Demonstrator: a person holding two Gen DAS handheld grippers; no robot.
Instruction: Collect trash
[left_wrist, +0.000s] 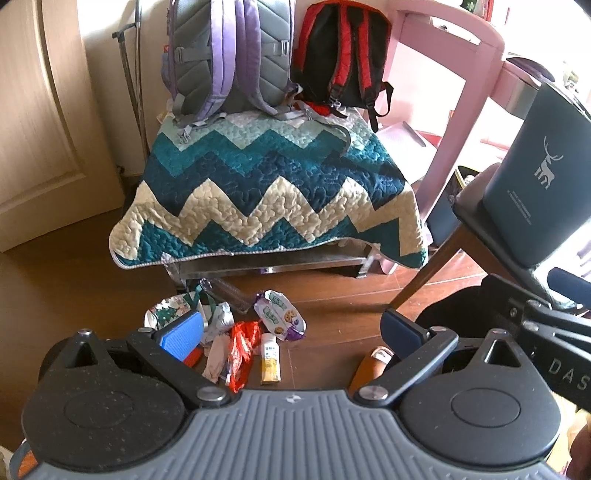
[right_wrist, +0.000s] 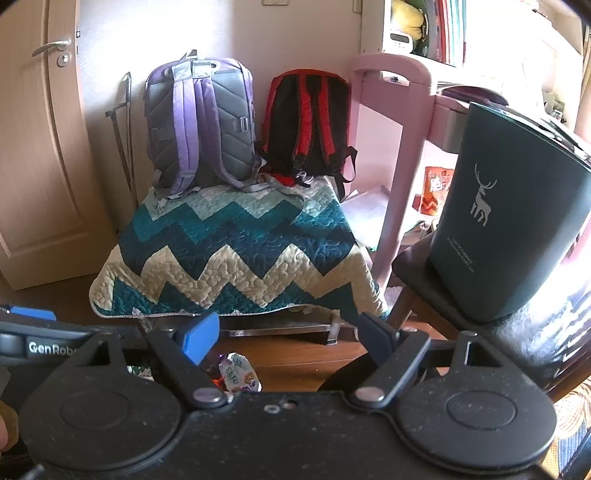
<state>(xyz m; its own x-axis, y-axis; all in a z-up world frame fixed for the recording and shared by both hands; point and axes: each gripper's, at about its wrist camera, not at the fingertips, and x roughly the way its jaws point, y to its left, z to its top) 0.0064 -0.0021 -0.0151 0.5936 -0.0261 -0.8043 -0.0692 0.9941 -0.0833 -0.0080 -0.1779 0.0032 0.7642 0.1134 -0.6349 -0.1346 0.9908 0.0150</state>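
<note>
On the wooden floor (left_wrist: 332, 295), in front of a low bench draped with a zigzag quilt (left_wrist: 266, 192) that carries a purple backpack (left_wrist: 229, 55) and a red backpack (left_wrist: 340, 55), lies a heap of wrappers (left_wrist: 236, 332). A dark bin (right_wrist: 506, 229) with a deer print stands on a chair (right_wrist: 417, 266) beside a pink desk (right_wrist: 399, 110). The left gripper (left_wrist: 291, 332) hovers over the heap, jaws spread and empty; the right gripper (right_wrist: 284, 336), jaws likewise spread, sees only one cookie packet (right_wrist: 240, 376), plus a door handle (right_wrist: 51, 46).

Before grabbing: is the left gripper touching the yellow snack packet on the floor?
Apart. The left wrist view shows the left gripper open above the yellow packet, floor visible between.
</note>
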